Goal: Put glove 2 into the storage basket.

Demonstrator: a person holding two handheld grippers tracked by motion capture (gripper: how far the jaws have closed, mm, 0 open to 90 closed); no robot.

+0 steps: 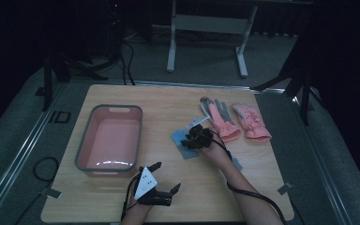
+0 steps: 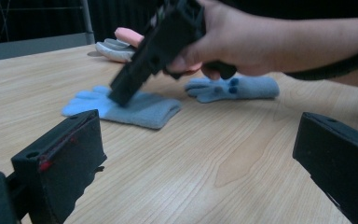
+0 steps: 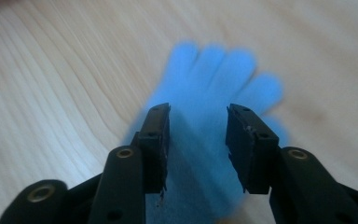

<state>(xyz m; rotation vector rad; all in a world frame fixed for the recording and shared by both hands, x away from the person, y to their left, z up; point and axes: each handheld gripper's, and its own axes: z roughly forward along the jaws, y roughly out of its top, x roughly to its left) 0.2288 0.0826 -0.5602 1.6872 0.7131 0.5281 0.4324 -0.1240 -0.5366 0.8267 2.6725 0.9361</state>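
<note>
A light blue glove (image 1: 178, 138) (image 3: 214, 70) lies flat at the middle of the wooden table (image 1: 168, 101), fingers pointing away from my right gripper's camera. My right gripper (image 1: 191, 140) (image 3: 199, 112) (image 2: 122, 94) points down onto it, its jaws partly apart over the palm with the cloth under the tips and not pinched. A second blue glove (image 1: 236, 163) (image 2: 233, 88) lies just beyond the right hand. My left gripper (image 1: 165, 177) (image 2: 198, 135) rests near the table's front edge, jaws wide, nothing between them.
A pink basin with a grey rim (image 1: 116, 107) stands at the left of the table. Two pink and grey gloves (image 1: 225, 124) (image 1: 252, 123) lie side by side at the back right. Bare wood separates the basin from the blue gloves.
</note>
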